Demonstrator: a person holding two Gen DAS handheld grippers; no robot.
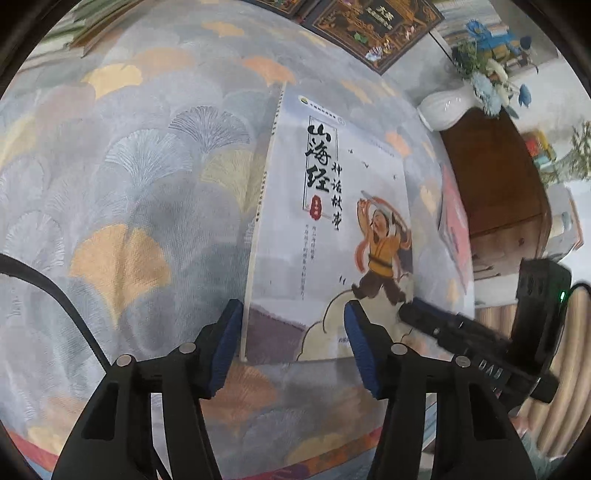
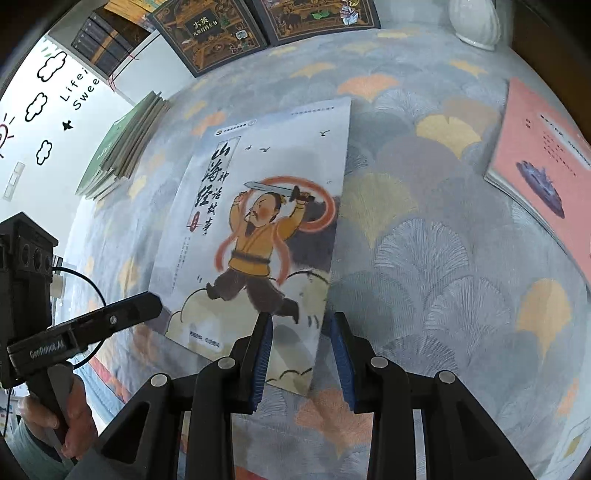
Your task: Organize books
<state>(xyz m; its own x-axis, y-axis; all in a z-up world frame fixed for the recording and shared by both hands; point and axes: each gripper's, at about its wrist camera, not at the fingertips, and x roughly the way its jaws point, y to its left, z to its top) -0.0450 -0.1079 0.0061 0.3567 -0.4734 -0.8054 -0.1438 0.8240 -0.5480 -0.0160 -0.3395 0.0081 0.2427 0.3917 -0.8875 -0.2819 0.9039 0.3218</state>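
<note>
Grey picture book (image 2: 258, 229) flat on cloth (image 2: 424, 240), both tools parted astride its near corners, left tool (image 1: 291, 347), right tool (image 2: 301, 354), open cloth alongside.

Ginkgo cloth (image 2: 424, 229) w/ books (image 2: 255, 236), vase (image 2: 474, 22)

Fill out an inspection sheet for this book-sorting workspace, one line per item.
Surface: ginkgo-patterned cloth, covering the table.
Job's things: illustrated book flat at centre; pink book flat beside it; green book stack; two dark books at the far edge.
Clutter: white vase with blue flowers.
Grippers: left tool open, straddling the illustrated book's near spine corner; right tool open, narrow, over its other near corner.
Cables: black cable crossing the cloth.
Surroundings: wooden cabinet, wall stickers.
</note>
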